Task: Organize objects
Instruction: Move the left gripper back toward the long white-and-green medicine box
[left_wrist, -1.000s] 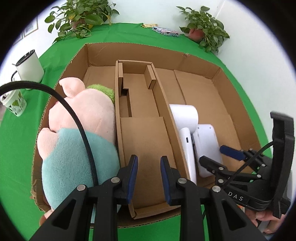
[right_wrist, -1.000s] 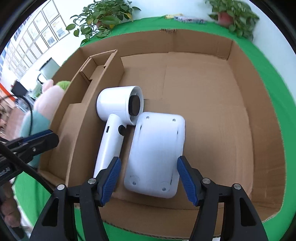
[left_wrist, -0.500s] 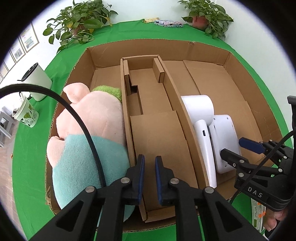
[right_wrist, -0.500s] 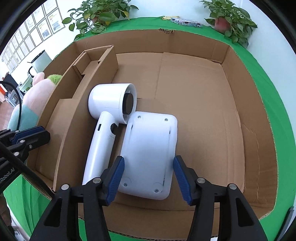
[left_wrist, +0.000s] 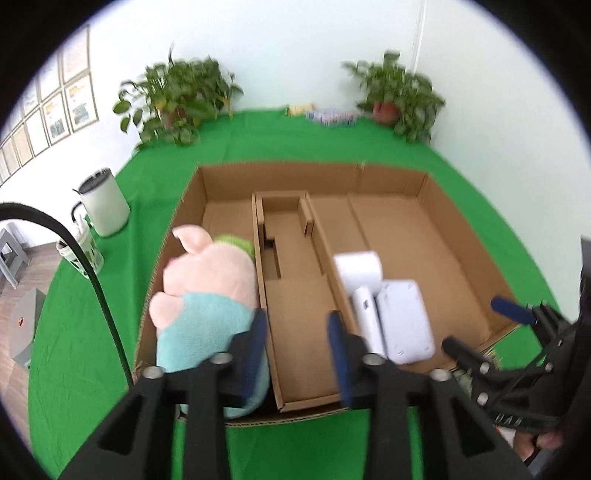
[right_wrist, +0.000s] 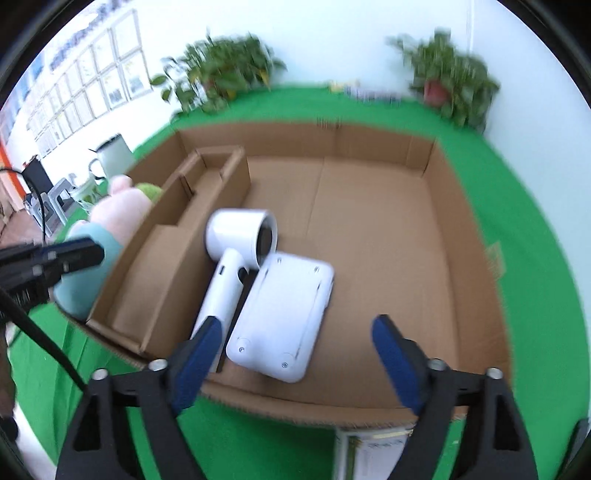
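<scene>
A large open cardboard box lies on the green cloth. A pink and teal plush pig fills its left compartment, left of a cardboard divider insert. A white hair dryer and a flat white device lie side by side right of the insert. My left gripper is open and empty above the box's near edge. My right gripper is open and empty, raised over the near wall; it also shows in the left wrist view.
A white kettle and a patterned cup stand on the cloth left of the box. Two potted plants and small packets sit at the far edge. A printed booklet lies under my right gripper.
Both grippers have pulled back and up from the box. The left jaws, nearly shut before, have opened; the right jaws have opened wider. The objects in the box have not moved.
</scene>
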